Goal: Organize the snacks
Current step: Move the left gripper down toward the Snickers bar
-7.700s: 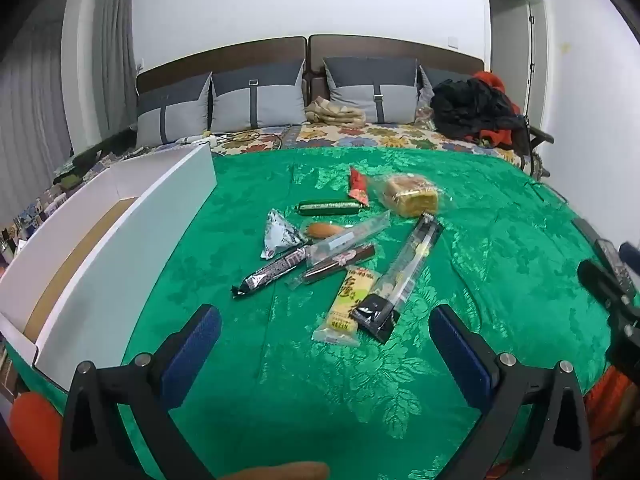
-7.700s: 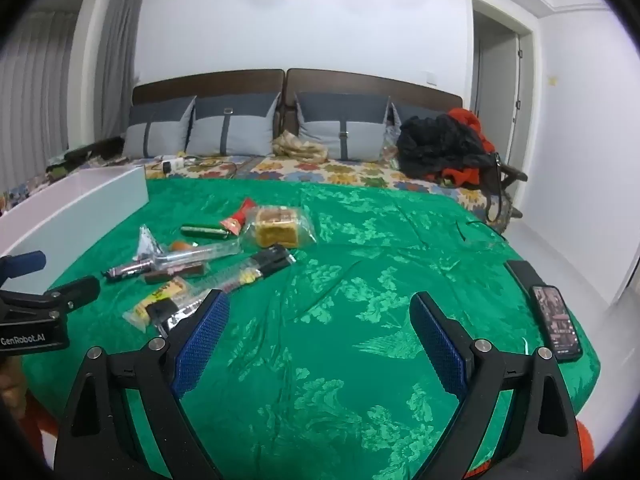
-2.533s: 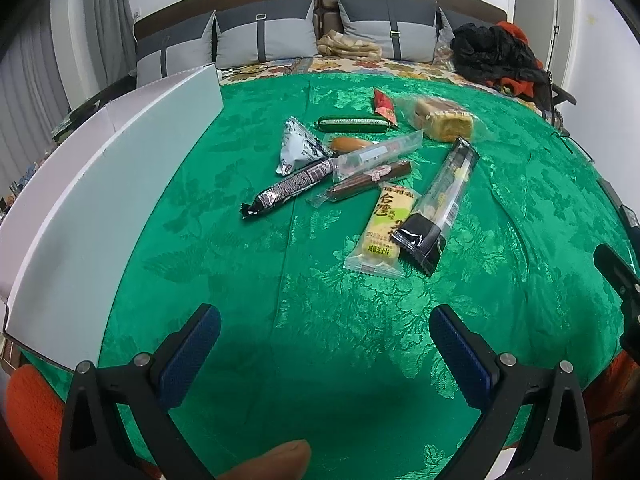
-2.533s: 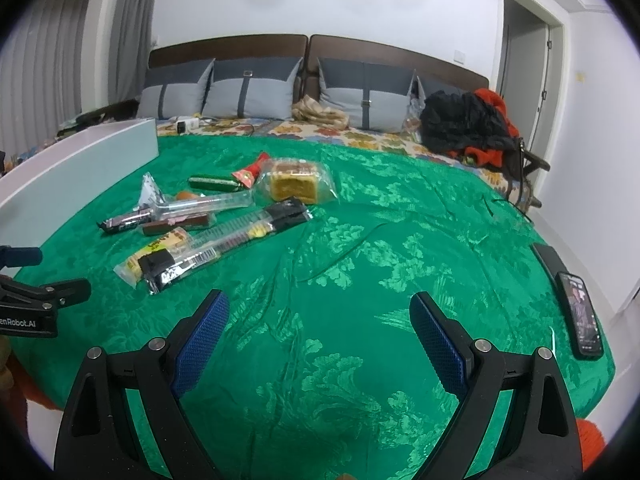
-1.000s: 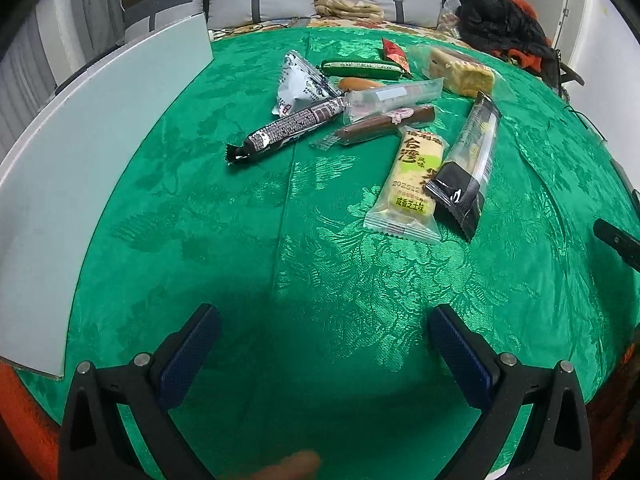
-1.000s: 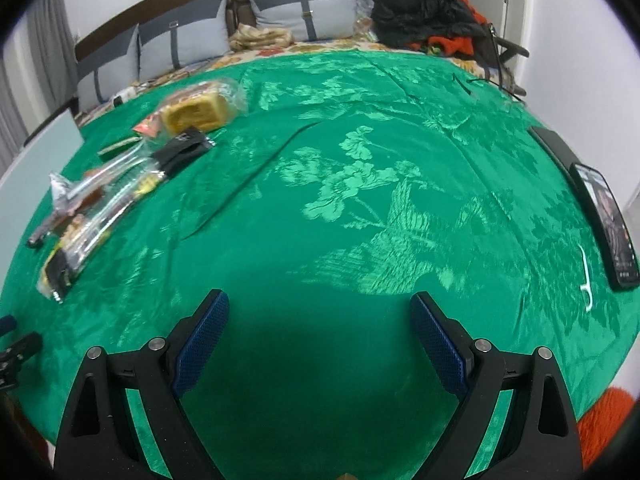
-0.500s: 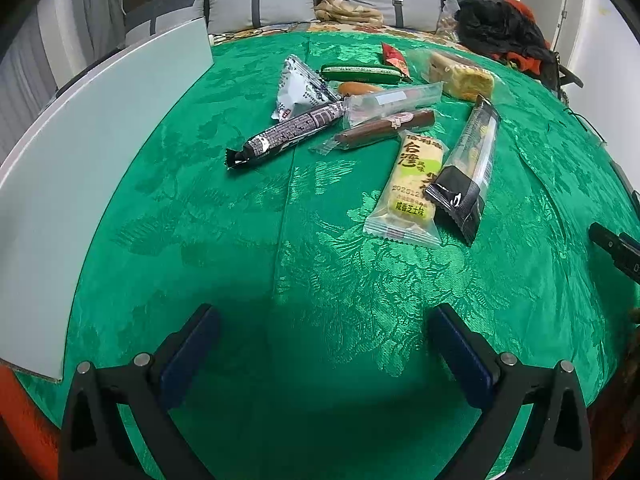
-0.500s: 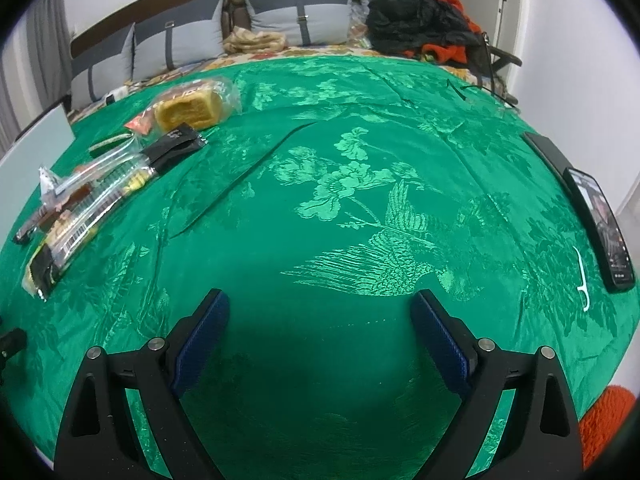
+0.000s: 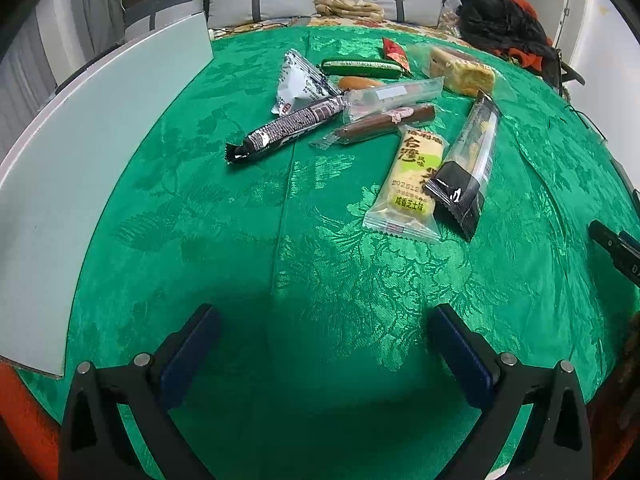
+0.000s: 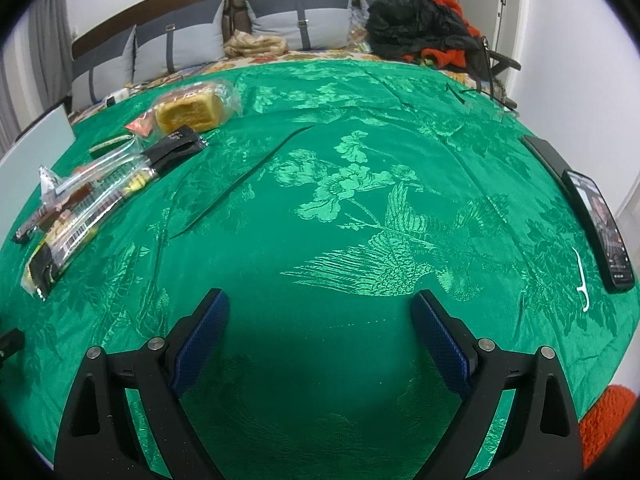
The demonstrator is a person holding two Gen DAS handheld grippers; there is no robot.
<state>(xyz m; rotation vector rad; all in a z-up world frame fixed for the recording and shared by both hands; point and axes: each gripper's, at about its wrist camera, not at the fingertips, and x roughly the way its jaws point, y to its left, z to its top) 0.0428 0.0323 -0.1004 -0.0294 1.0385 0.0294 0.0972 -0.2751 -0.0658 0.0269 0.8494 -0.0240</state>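
On your far left the white box lies along the bed's green cover, then the snack pile: dark striped bar, brown stick, yellow cake pack touching the black-ended clear pack, bread bag behind, nothing blocking them. Your left claw hovers low over bare cover short of the pile, jaws wide apart, empty. Your right claw does the same further right, wide and empty, snacks off to its left, phone and white floss pick near the right edge.
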